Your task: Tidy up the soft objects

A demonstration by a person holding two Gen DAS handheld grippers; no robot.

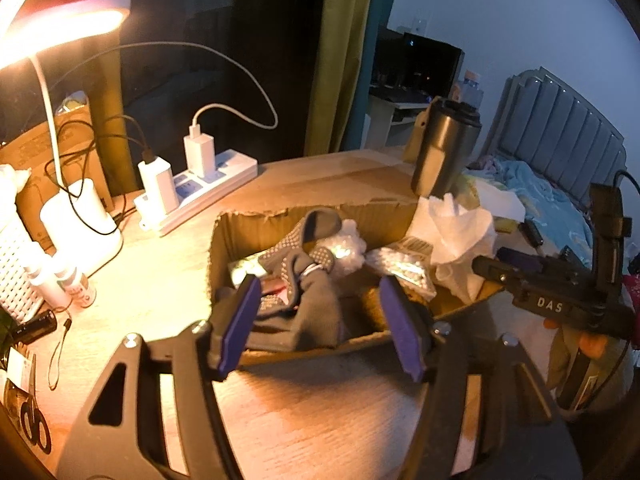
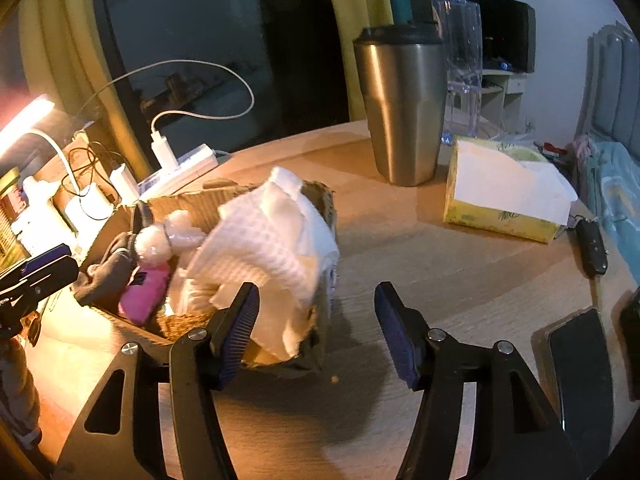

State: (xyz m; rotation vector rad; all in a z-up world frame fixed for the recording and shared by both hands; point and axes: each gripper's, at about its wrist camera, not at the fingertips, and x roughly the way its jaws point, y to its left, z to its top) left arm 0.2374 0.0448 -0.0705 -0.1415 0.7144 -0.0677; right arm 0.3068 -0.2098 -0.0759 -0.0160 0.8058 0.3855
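Observation:
A cardboard box (image 1: 256, 220) on the wooden desk holds soft things: grey dotted gloves (image 1: 304, 276), a white fluffy toy (image 1: 348, 248) and white cloths (image 1: 460, 240) draped over its right end. My left gripper (image 1: 320, 324) is open and empty, hovering over the box's near edge above the grey fabric. In the right wrist view the box (image 2: 188, 204) shows the white waffle cloth (image 2: 272, 248), a pink item (image 2: 146, 292), the fluffy toy (image 2: 160, 240) and grey fabric (image 2: 108, 272). My right gripper (image 2: 316, 328) is open and empty, just right of the box.
A steel tumbler (image 2: 400, 108), a clear bottle (image 2: 460, 60), a yellow tissue box (image 2: 504, 188), a black key fob (image 2: 592, 248) and a phone (image 2: 580, 372) sit to the right. A power strip with chargers (image 1: 200, 184), a lit desk lamp (image 1: 72, 12), small bottles (image 1: 72, 280) and scissors (image 1: 36, 428) stand left.

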